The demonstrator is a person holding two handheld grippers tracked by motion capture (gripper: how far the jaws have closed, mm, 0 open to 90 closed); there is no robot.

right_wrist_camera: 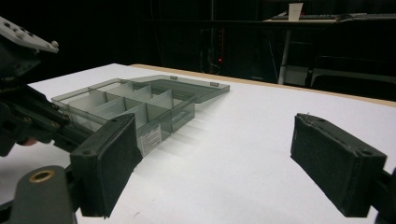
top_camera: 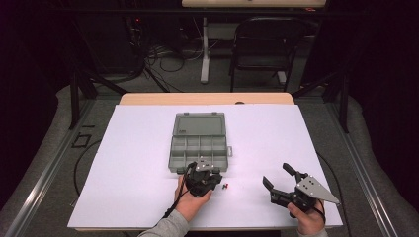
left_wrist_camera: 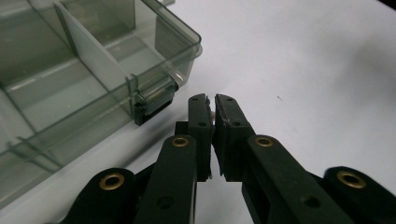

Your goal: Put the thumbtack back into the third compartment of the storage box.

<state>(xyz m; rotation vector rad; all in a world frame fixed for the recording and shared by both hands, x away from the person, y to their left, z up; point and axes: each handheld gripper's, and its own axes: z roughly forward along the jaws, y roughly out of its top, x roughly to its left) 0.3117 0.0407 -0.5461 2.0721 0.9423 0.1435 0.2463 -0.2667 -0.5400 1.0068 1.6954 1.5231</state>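
Organizer box [top_camera: 199,143] sits open mid-table, lid flat behind it; visible compartments look empty, so sorting seems barely begun. Nearest, right gripper [top_camera: 279,181] hangs wide apart, idle. Left gripper [left_wrist_camera: 211,106] at the box's front corner is pinched nearly together on something small and pale; can't identify it. Small red-and-dark bits [top_camera: 226,186] still lie on the white sheet [top_camera: 128,163].

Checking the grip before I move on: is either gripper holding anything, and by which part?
The left gripper pinches something small and pale, too hidden to name. The right gripper is open, empty.
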